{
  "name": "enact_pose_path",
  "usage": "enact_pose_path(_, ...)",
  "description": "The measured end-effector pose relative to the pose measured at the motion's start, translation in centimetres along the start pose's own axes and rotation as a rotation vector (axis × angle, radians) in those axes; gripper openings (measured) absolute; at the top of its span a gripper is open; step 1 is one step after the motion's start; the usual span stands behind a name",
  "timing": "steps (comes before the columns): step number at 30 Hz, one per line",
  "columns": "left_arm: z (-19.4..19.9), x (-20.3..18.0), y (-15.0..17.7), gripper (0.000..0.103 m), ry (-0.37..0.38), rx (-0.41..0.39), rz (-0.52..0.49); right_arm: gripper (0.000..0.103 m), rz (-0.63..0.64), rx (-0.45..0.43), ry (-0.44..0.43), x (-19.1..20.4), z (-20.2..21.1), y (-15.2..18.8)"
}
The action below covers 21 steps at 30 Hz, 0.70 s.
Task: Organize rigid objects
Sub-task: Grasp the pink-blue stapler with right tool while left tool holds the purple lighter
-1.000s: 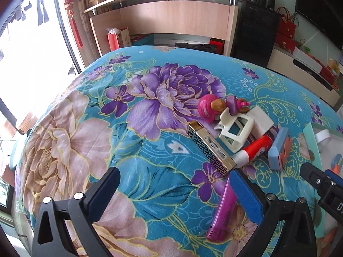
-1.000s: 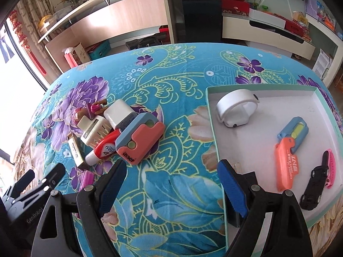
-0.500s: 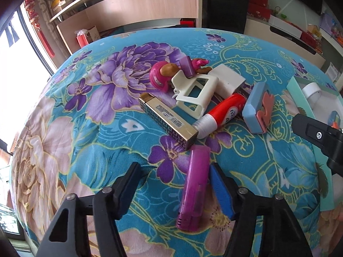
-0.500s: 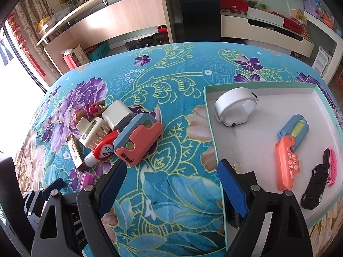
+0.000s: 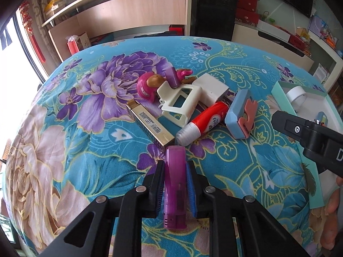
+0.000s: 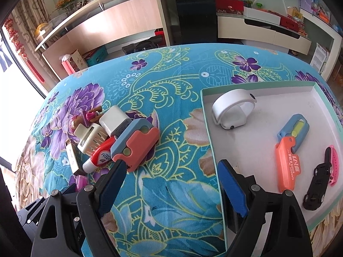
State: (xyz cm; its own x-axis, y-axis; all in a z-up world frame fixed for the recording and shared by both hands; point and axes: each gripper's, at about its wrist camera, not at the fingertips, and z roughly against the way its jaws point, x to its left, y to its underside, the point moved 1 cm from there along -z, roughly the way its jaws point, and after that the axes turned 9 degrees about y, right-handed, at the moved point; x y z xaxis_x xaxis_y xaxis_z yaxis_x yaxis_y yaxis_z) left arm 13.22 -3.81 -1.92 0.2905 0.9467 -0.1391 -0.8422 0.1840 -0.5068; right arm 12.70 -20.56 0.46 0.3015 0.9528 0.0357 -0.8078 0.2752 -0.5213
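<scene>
My left gripper [image 5: 174, 172] is shut on a purple plastic stick-shaped case [image 5: 174, 184] lying on the flowered cloth. Just beyond it lie a gold patterned box [image 5: 150, 126], a red-and-white tube [image 5: 203, 123], a cream clip frame [image 5: 180, 105], a blue-and-pink case [image 5: 241, 116], a white block [image 5: 211, 87] and a pink doll [image 5: 150, 84]. My right gripper [image 6: 169, 182] is open and empty, straddling the left wall of a white tray [image 6: 209, 128]. The tray holds a white ring holder [image 6: 232, 108], an orange cutter [image 6: 288, 165], a blue-yellow cutter [image 6: 297, 129] and a black toy car [image 6: 317, 181].
The same pile shows in the right wrist view, left of the tray, with the blue-and-pink case [image 6: 137, 144] nearest. The right gripper's body [image 5: 310, 137] shows at the right of the left wrist view. Shelves and cabinets stand behind the table.
My left gripper has moved forward over the purple case and closed on it. My right gripper has stayed open and hardly moved.
</scene>
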Motion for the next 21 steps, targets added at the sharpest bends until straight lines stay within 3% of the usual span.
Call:
enact_pose_path(7, 2.2, 1.7, -0.9, 0.021, -0.005, -0.081, 0.063, 0.087, 0.060, -0.061, -0.051, 2.5, 0.2, -0.3)
enact_pose_path(13, 2.6, 2.9, -1.1, 0.021, -0.010, -0.100, 0.107, 0.087, 0.114, -0.031, -0.072, 4.5, -1.9, -0.2)
enact_pose_path(21, 2.4, 3.5, -1.1, 0.021, -0.009, -0.100, 0.130, 0.087, 0.031, 0.040, -0.136, 3.9, -4.9, -0.3)
